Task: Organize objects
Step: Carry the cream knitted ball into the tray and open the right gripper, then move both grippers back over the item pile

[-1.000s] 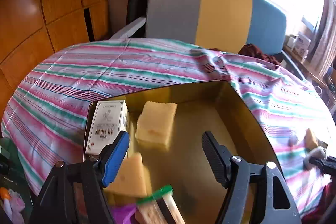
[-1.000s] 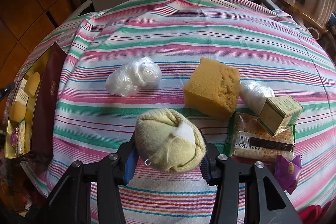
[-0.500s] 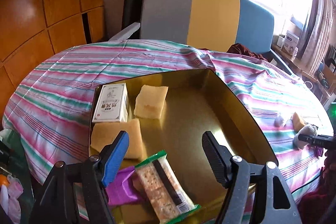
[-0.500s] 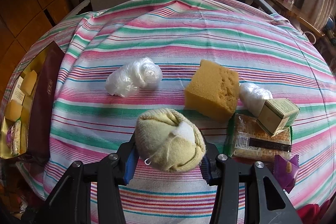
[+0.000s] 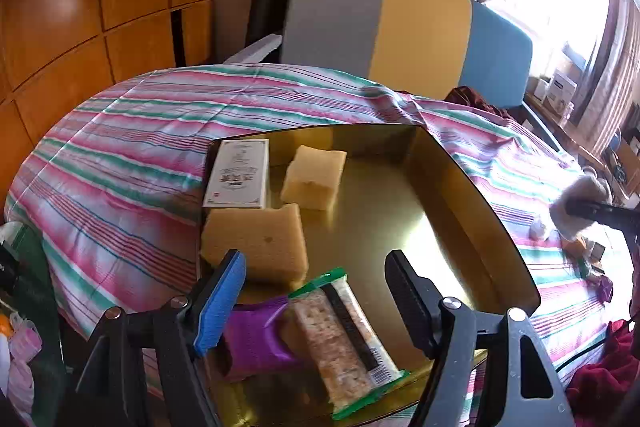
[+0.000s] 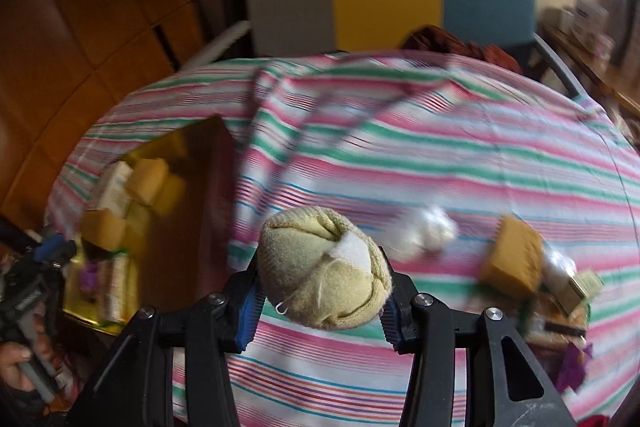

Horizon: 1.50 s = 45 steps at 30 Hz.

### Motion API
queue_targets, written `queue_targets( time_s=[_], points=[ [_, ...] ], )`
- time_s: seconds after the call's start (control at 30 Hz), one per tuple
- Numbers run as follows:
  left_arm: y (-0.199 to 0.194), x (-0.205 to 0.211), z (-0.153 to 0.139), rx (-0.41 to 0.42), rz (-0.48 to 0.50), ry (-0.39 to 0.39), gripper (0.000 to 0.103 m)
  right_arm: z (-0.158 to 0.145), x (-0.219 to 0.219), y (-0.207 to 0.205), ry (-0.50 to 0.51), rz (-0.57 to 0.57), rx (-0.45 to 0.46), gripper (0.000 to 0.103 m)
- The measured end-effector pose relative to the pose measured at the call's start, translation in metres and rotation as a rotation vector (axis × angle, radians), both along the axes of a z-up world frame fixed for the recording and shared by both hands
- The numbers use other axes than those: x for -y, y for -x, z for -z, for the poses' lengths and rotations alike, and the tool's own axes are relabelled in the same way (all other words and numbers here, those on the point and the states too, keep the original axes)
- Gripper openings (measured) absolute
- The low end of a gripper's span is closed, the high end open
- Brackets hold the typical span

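The rolled sock (image 6: 324,267) sits clamped between the right gripper (image 6: 320,301)'s jaws, held above the striped tablecloth (image 6: 440,155), probably bound for the gold box (image 5: 460,187) at the left. The left gripper (image 5: 316,291) hangs with jaws apart and empty over the box's near end, where two sponges (image 5: 256,239), a white carton (image 5: 238,173) and a cracker packet (image 5: 344,339) lie. The box's right wall stands between sock and interior. A plastic wad (image 6: 426,233) and another sponge (image 6: 512,257) lie to the right.

Glossy gold tin (image 5: 472,187); knitted sock ball (image 6: 324,267); porous sponges (image 5: 256,239).

left gripper (image 5: 316,297) jaws apart, right gripper (image 6: 322,301) clamped
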<state>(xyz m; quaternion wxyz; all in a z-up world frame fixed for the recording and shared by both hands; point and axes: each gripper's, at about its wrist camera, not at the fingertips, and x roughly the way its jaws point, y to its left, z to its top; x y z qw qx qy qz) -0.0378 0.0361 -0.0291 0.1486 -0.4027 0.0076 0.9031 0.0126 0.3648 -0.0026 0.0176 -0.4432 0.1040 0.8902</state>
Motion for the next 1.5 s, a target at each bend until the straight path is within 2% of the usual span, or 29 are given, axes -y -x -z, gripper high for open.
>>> queue_targets(
  time_s=[0.17, 0.3, 0.4, 0.6, 0.63, 0.67, 0.7, 0.73, 0.83, 0.97, 1.03, 1.23, 1.5],
  points=[
    [0.003, 0.026, -0.004, 0.003, -0.051, -0.034, 0.073, -0.01, 0.072, 0.04, 0.031, -0.169, 0.006, 0.05],
    [0.005, 0.055, -0.005, 0.012, -0.119, -0.056, 0.073, 0.006, 0.127, 0.072, 0.021, -0.286, 0.068, 0.05],
    [0.007, 0.075, -0.002, 0.022, -0.169, -0.062, 0.073, 0.027, 0.16, 0.099, 0.018, -0.329, 0.129, 0.05],
    [0.011, 0.1, 0.009, 0.057, -0.238, -0.074, 0.073, 0.067, 0.2, 0.138, 0.004, -0.339, 0.226, 0.051],
    [0.01, 0.102, 0.01, 0.059, -0.24, -0.079, 0.073, 0.072, 0.205, 0.142, 0.012, -0.342, 0.237, 0.055],
    [0.01, 0.101, 0.01, 0.058, -0.238, -0.081, 0.073, 0.074, 0.207, 0.145, 0.033, -0.34, 0.24, 0.061],
    [0.01, 0.101, 0.01, 0.056, -0.235, -0.081, 0.073, 0.073, 0.207, 0.146, 0.063, -0.335, 0.233, 0.075],
    [0.01, 0.099, 0.009, 0.053, -0.23, -0.079, 0.073, 0.07, 0.206, 0.145, 0.094, -0.328, 0.213, 0.084],
    [0.01, 0.095, 0.01, 0.049, -0.214, -0.075, 0.073, 0.058, 0.198, 0.14, 0.152, -0.309, 0.166, 0.088],
    [0.008, 0.088, 0.011, 0.055, -0.194, -0.073, 0.073, 0.046, 0.182, 0.13, 0.177, -0.264, 0.127, 0.094],
    [0.007, 0.084, 0.01, 0.057, -0.179, -0.076, 0.073, 0.042, 0.175, 0.124, 0.18, -0.237, 0.111, 0.103],
    [0.002, 0.074, 0.005, 0.043, -0.144, -0.086, 0.073, 0.031, 0.152, 0.093, 0.157, -0.179, 0.043, 0.103],
    [0.001, 0.058, 0.006, 0.086, -0.099, -0.121, 0.072, 0.018, 0.117, 0.05, 0.072, -0.106, -0.038, 0.103]
  ],
)
